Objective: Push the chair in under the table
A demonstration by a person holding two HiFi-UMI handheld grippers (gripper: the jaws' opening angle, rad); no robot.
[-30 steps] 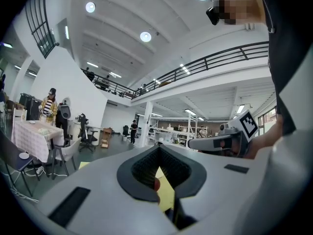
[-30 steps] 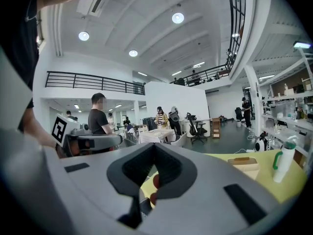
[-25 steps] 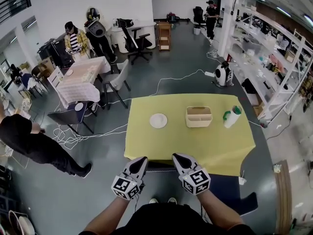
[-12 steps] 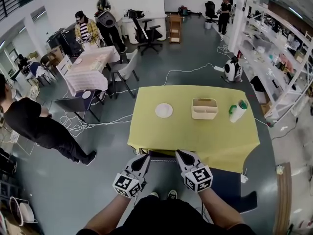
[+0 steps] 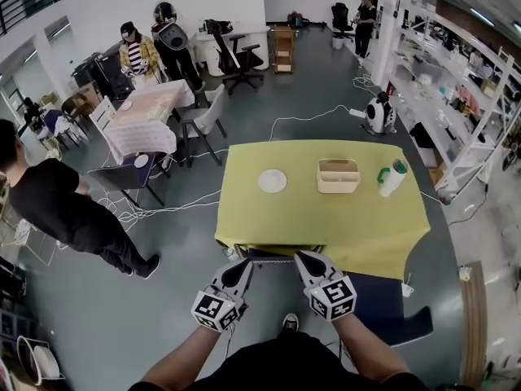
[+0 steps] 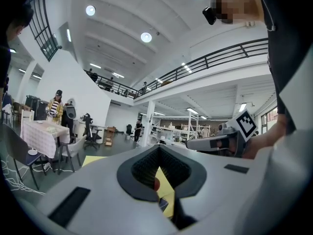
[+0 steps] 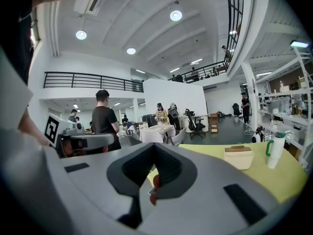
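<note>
Chair (image 5: 273,258): directly ahead of my jaw tips, its back rail along the near edge of the table (image 5: 244,206). My left gripper (image 5: 243,265) and right gripper (image 5: 304,259) are both fully closed with nothing between the jaws, tips at the rail. Square black-and-white markers on both cubes.

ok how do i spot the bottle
Find the yellow table mid-hall. Of three things in a row on it, the bottle is rightmost: the only tall one, white with a green top, unlike the low beige box and flat plate.

Yellow-clothed table (image 5: 244,218), white plate (image 5: 273,181), cream basket (image 5: 338,177), white bottle (image 5: 390,181) (green lid and handle there), dark-grey floor (image 5: 179,300) all around
</note>
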